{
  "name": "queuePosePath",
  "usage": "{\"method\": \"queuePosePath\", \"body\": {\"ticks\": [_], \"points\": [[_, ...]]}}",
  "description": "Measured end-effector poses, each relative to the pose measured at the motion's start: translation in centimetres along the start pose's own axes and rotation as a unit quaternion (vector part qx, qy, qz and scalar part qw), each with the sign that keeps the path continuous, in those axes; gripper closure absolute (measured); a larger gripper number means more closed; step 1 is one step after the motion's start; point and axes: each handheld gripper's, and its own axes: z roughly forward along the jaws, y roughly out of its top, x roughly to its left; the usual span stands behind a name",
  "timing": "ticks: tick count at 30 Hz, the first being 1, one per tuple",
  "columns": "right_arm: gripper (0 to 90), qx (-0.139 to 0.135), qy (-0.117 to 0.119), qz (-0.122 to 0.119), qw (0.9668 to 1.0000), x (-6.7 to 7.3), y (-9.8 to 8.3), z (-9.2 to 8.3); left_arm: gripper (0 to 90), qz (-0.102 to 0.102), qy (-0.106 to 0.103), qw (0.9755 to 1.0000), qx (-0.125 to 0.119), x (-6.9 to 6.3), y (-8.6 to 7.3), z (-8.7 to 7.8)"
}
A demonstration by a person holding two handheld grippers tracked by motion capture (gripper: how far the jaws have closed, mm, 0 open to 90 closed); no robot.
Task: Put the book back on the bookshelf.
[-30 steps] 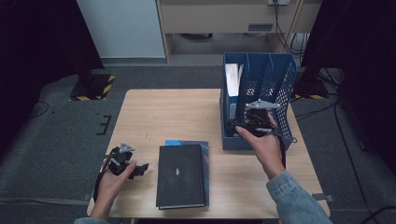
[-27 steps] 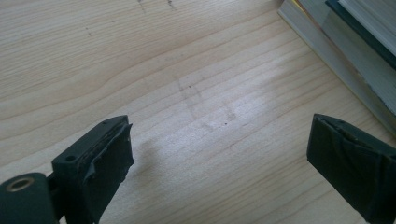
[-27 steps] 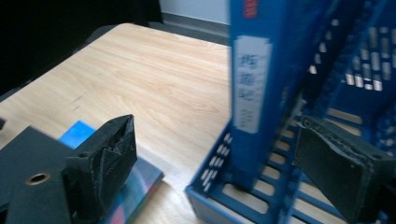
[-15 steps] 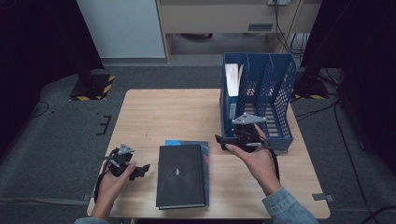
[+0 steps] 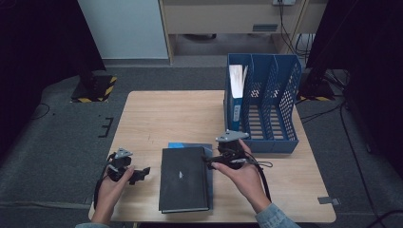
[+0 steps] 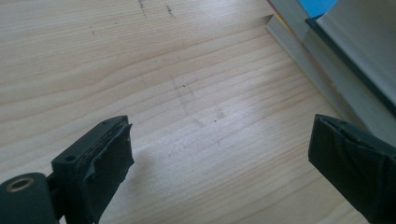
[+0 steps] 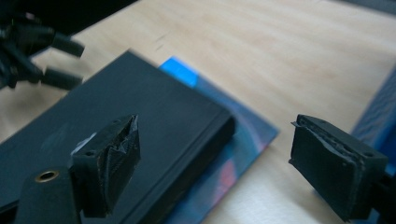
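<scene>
A black book (image 5: 184, 178) lies near the table's front edge on top of a thinner blue book (image 5: 187, 145). My right gripper (image 5: 209, 161) hovers at the black book's far right corner, pointing left. It is open, its jaws have just been opening a little, and nothing is between them. From the right gripper view (image 7: 215, 158) I look past the jaws at the black book (image 7: 140, 107) and the blue book (image 7: 243, 135). My left gripper (image 5: 141, 173) rests open left of the books. Between its jaws (image 6: 224, 163) is bare wood, with the book edges (image 6: 336, 56) at the upper right.
A blue file rack (image 5: 266, 142) stands at the table's back right, with a white and blue folder (image 5: 236, 83) in its left slot. The wooden table (image 5: 166, 118) is bare behind the books. Cables trail from both grippers.
My right hand has come away from the front of the file rack, moving left and down to the black book's corner. The left hand and the books have stayed put.
</scene>
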Motion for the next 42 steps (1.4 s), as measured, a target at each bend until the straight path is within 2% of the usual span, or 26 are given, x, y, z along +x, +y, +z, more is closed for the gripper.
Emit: {"method": "queuePosePath", "body": {"ticks": [4, 7, 9, 13, 16, 19, 23, 28, 31, 34, 38, 40, 42], "points": [[14.3, 0.013, 0.011, 0.001, 0.9999, 1.1, -0.8, 1.2, 5.4, 0.002, 0.006, 0.9999, -0.012, -0.2, -0.1, -0.9], [19.4, 0.025, 0.01, 0.008, 0.9996, 1.5, -1.2, 1.6, 5.4, 0.005, 0.006, 0.9997, -0.021, -0.3, -0.1, -1.4], [17.9, 0.032, 0.002, -0.001, 0.9995, 1.9, -1.4, 1.8, 5.4, 0.008, 0.006, 0.9996, -0.028, -0.5, 0.0, -1.7], [14.3, 0.033, 0.016, 0.002, 0.9993, 2.4, -1.9, 1.9, 5.1, 0.019, -0.003, 0.999, -0.04, -1.1, 0.4, -2.0], [12.5, 0.036, 0.02, 0.009, 0.9991, 2.3, -2.5, 2.2, 5.2, 0.019, -0.003, 0.9992, -0.036, -1.3, 0.5, -1.9], [11.8, 0.044, 0.023, 0.015, 0.9986, 2.0, -3.1, 2.5, 5.8, 0.002, -0.022, 0.9981, -0.057, -1.6, 0.7, -2.2], [10.5, 0.045, 0.023, 0.017, 0.9986, 1.7, -3.6, 2.6, 6.2, 0.006, -0.034, 0.998, -0.054, -2.3, 0.9, -2.3], [8.7, 0.046, 0.04, 0.022, 0.9979, 1.9, -3.9, 2.7, 6.6, 0.008, -0.049, 0.9968, -0.063, -3.1, 0.8, -2.8], [9.9, 0.041, 0.05, 0.026, 0.9975, 1.9, -4.3, 2.6, 7.5, 0.021, -0.061, 0.9956, -0.068, -3.6, 0.8, -3.2], [13.8, 0.047, 0.053, 0.028, 0.9971, 2.0, -4.6, 2.8, 8.6, 0.014, -0.077, 0.9947, -0.067, -4.2, 1.1, -3.4], [13.3, 0.048, 0.066, 0.03, 0.9962, 2.2, -4.9, 2.7, 11.9, 0.037, -0.082, 0.9944, -0.055, -5.9, 1.7, -3.2], [13.1, 0.05, 0.067, 0.028, 0.9961, 2.3, -4.9, 2.7, 17.9, 0.056, -0.085, 0.9935, -0.049, -6.9, 2.1, -2.8], [12.4, 0.05, 0.065, 0.023, 0.9963, 2.3, -4.9, 2.7, 20.9, 0.064, -0.078, 0.9939, -0.045, -7.4, 2.3, -2.2]]}}
